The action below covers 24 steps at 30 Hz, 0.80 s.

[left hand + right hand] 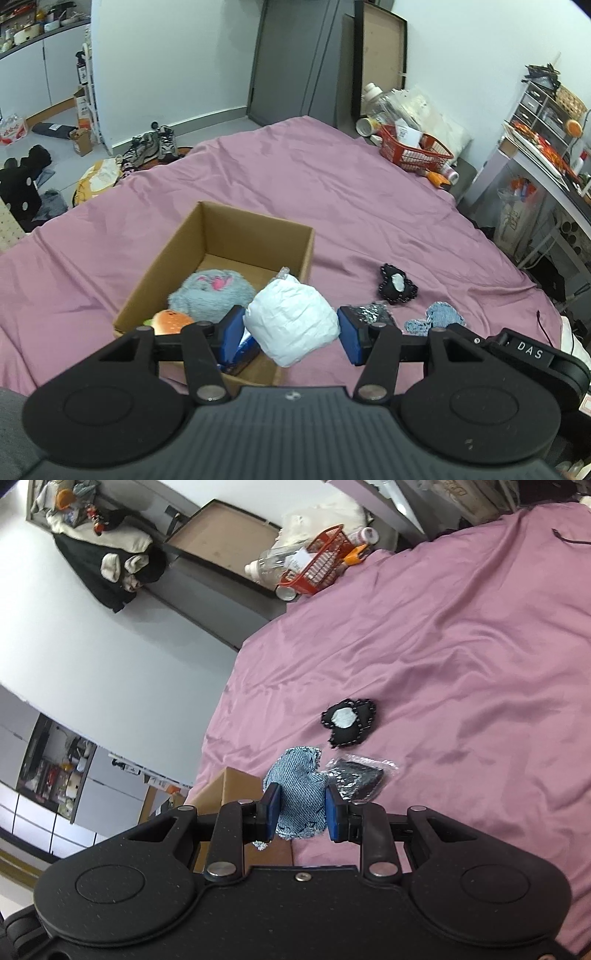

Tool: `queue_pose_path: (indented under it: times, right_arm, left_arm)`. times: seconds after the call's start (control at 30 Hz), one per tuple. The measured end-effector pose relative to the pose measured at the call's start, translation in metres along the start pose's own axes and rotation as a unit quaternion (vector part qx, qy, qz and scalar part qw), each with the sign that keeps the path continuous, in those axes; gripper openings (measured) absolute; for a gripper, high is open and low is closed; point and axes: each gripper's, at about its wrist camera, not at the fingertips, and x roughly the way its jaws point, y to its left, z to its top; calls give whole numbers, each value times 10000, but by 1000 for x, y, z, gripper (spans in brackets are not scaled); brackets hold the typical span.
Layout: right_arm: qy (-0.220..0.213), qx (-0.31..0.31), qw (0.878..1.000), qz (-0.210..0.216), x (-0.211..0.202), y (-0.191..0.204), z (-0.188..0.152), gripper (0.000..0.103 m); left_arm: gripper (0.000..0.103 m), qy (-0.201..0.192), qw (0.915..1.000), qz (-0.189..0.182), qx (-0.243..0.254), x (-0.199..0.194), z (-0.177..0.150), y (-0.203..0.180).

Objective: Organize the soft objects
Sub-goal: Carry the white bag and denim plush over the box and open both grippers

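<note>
We see a big bed with a wrinkly pink sheet point(332, 192). An open brown cardboard box point(221, 236) sits on the sheet. To the right of the box lies a small black pouch with a white patch point(397, 283), and near it a shiny black packet in clear plastic point(356, 781). A red plastic basket point(413, 149) sits at the far corner of the bed, with an orange thing point(437, 178) just beside it. A thin black cord point(545, 325) lies by the right edge.
</note>
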Motion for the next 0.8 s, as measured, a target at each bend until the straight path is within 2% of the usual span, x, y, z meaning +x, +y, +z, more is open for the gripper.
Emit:
queue_pose_path:
  times: [0.8]
  right_arm:
    - [14, -868, 9922, 894, 6, 74, -13, 27]
  left_arm:
    - [53, 11, 9987, 174, -472, 33, 30, 64]
